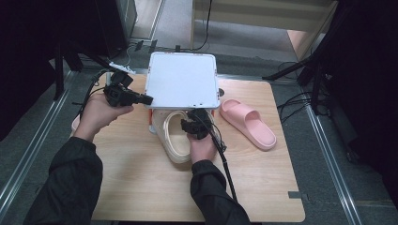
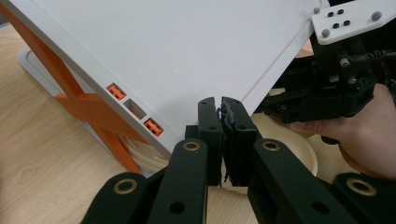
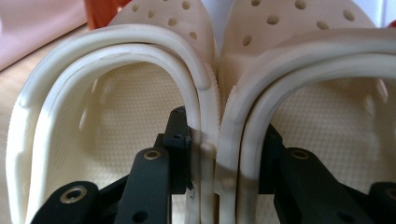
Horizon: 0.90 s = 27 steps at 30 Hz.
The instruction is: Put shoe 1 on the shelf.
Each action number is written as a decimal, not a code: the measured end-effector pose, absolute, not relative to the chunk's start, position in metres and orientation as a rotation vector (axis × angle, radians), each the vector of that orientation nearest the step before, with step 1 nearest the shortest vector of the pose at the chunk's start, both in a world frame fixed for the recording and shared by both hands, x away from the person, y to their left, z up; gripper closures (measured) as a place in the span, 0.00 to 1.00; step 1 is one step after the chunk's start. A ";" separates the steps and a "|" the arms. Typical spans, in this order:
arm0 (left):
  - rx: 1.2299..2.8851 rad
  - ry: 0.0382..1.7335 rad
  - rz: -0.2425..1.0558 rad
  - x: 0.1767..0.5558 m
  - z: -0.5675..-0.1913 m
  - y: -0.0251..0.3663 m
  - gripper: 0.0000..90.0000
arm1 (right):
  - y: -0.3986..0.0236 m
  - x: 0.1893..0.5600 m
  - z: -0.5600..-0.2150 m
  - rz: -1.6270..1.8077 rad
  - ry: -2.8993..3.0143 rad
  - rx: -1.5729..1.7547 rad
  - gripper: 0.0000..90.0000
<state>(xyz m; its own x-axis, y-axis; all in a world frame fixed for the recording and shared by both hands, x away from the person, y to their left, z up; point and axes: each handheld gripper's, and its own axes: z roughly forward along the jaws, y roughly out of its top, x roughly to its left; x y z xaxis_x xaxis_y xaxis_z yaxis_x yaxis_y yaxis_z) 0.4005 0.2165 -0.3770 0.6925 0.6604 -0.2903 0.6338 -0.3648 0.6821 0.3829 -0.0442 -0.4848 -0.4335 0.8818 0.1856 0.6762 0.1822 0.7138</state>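
Observation:
Two cream clogs, the left one (image 3: 116,93) and the right one (image 3: 317,107), stand side by side. My right gripper (image 3: 224,130) has one jaw inside each and pinches their adjoining walls. From above, this gripper (image 1: 190,125) sits over the clogs (image 1: 174,140), whose toes lie under a white shelf (image 1: 183,79) on orange legs (image 2: 84,105). My left gripper (image 1: 141,99) hovers at the shelf's front left corner. Its jaws (image 2: 220,100) are shut together with nothing between them, just in front of the shelf's edge (image 2: 187,51).
A pink slipper (image 1: 248,123) lies to the right of the shelf on the wooden table (image 1: 263,187). A bit of another pink thing (image 1: 75,123) peeks out behind the left hand. The right gripper's cable (image 1: 225,164) trails along the forearm.

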 end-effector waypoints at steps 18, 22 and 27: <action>2.077 0.995 0.039 0.400 -0.377 0.217 0.96 | -0.068 0.359 -0.472 1.212 2.224 1.482 0.68; 2.078 0.997 0.041 0.400 -0.377 0.217 0.96 | -0.081 0.340 -0.466 1.263 2.247 1.446 0.77; 2.075 1.004 0.041 0.400 -0.377 0.217 0.96 | -0.092 0.314 -0.459 1.310 2.308 1.367 0.89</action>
